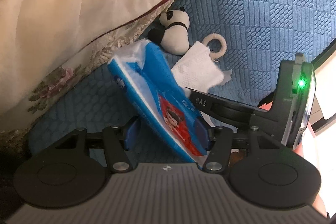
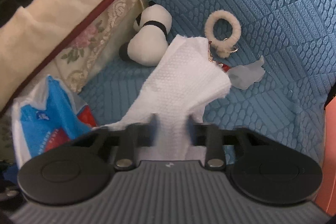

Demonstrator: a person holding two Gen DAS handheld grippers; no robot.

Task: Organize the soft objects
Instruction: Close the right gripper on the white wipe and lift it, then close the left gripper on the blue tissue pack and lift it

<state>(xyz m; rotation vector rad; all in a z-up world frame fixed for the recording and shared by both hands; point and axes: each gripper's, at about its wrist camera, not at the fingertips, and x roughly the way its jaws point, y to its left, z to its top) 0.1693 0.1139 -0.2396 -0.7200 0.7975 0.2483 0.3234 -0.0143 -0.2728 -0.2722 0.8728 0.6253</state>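
1. I hold the blue tissue pack (image 1: pixel 159 102) tilted up off the blue sofa cover (image 1: pixel 262 14), its lower end between the fingers of my left gripper (image 1: pixel 168 135) — jaws about half open, pressing its sides.
2. My right gripper (image 2: pixel 171 129) is pinched nearly closed on a white tissue sheet (image 2: pixel 182 72), which trails from the jaws toward the panda toy (image 2: pixel 151 43).
3. The panda lies against the floral cushion (image 2: pixel 88 35); the fluffy ring keychain (image 2: pixel 222 28) sits just to the right of the panda, and a crumpled scrap (image 2: pixel 247 75) lies nearer me than the ring.
4. Risk, as I judge it: the thin sheet could tear, or slip from the pinch, if I pull hard — its far edge lies on or near the keychain's metal clip and may snag.
5. Risk: the slick pack, gripped only at one end, could sag or slide out.
6. Hidden: I cannot tell whether the sheet actually touches the clip, nor what the small red item under the sheet's edge is.
7. The pack's lower corner and the pads are masked by the gripper body; the cushion is cut off at the frame, with dark fabric above it that I cannot make out.
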